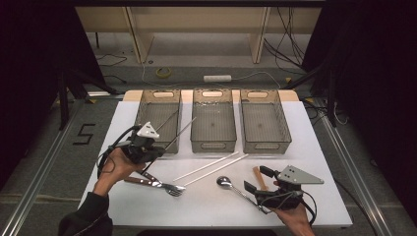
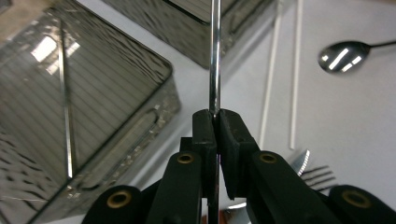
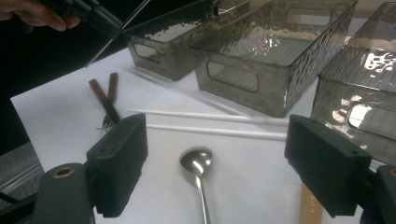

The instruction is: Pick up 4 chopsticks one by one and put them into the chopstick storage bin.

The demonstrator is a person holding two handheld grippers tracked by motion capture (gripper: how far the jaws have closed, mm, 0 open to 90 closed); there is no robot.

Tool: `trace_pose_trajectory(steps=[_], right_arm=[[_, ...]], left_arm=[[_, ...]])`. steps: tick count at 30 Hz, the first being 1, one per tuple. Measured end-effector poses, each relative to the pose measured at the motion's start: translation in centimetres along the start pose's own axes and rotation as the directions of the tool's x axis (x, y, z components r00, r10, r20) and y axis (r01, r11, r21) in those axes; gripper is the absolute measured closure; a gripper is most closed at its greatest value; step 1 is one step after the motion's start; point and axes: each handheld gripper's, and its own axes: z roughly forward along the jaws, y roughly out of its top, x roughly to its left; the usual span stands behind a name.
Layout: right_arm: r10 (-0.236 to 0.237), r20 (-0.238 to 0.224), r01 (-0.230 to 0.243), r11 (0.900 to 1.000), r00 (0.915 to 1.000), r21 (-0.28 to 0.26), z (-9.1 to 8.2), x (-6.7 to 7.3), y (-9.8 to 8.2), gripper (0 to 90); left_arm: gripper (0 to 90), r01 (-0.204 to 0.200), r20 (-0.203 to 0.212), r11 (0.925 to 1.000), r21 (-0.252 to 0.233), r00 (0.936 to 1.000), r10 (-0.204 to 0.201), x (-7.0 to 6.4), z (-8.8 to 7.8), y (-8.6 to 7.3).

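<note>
On my feed, a white tabletop (image 1: 305,147) carries three clear grey bins in a row along its far edge: left bin (image 1: 162,91), middle bin (image 1: 212,92) and right bin (image 1: 257,93). A thin metal rod (image 1: 169,119) leans inside the left bin, and a second metal rod (image 1: 184,129) slants beside that bin's right wall. Nearer me, two white sticks (image 1: 206,167) lie side by side, a spoon (image 1: 225,182) just right of them, a wooden strip (image 1: 259,177) farther right. A fork (image 1: 172,188) and a wood-handled knife (image 1: 147,176) cross at the near left. On the far floor I see a yellow tape roll (image 1: 163,72) and a white power strip (image 1: 217,78).
</note>
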Motion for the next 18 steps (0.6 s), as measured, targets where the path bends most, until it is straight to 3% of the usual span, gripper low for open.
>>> trace_pose_trajectory(steps=[8, 18], right_arm=[[0.001, -0.003, -0.001, 1.000, 1.0000, 0.000, 0.1, 0.0, 0.0, 21.6], [-0.001, -0.004, 0.001, 1.000, 1.0000, -0.002, -0.1, 0.0, 0.0, 21.7]], left_arm=[[84.6, 0.049, -0.055, 0.9975, -0.052, 0.9972, -0.051, 2.2, -0.4, 0.8], [84.6, 0.083, -0.099, 0.9939, -0.073, 0.9910, -0.090, 4.3, -0.8, 2.0]])
